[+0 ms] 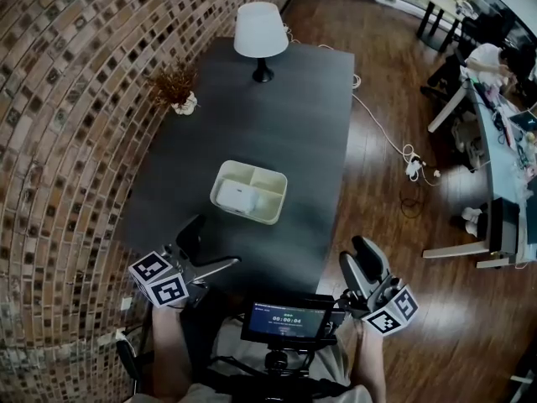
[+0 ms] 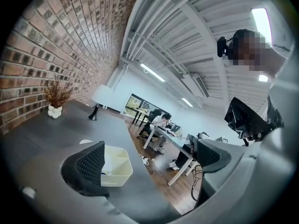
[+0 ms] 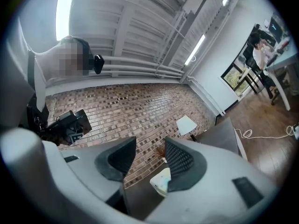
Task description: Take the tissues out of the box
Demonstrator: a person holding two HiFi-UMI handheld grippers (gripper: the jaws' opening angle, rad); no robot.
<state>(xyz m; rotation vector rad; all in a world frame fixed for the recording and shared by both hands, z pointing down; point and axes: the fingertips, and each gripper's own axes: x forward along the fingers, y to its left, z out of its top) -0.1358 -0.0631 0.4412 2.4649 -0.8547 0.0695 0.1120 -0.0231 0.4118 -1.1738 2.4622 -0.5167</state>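
A cream divided box (image 1: 267, 198) stands in the middle of the dark table (image 1: 294, 116), with a white tissue pack (image 1: 234, 196) lying in its left compartment. My left gripper (image 1: 205, 248) hovers over the table's near edge, just short of the box, jaws wide open and empty. In the left gripper view the box (image 2: 117, 166) shows past the left finger (image 2: 88, 164). My right gripper (image 1: 362, 265) is held off the table's near right corner, open by a narrow gap with nothing in it. Its own view shows the box (image 3: 161, 183) partly hidden behind one finger (image 3: 183, 162).
A white lamp (image 1: 260, 32) and a dried plant in a white pot (image 1: 176, 89) stand at the table's far end. The brick wall (image 1: 67, 141) runs along the left. A cable and power strip (image 1: 411, 166) lie on the wooden floor; desks with a seated person (image 1: 491, 61) are at the right.
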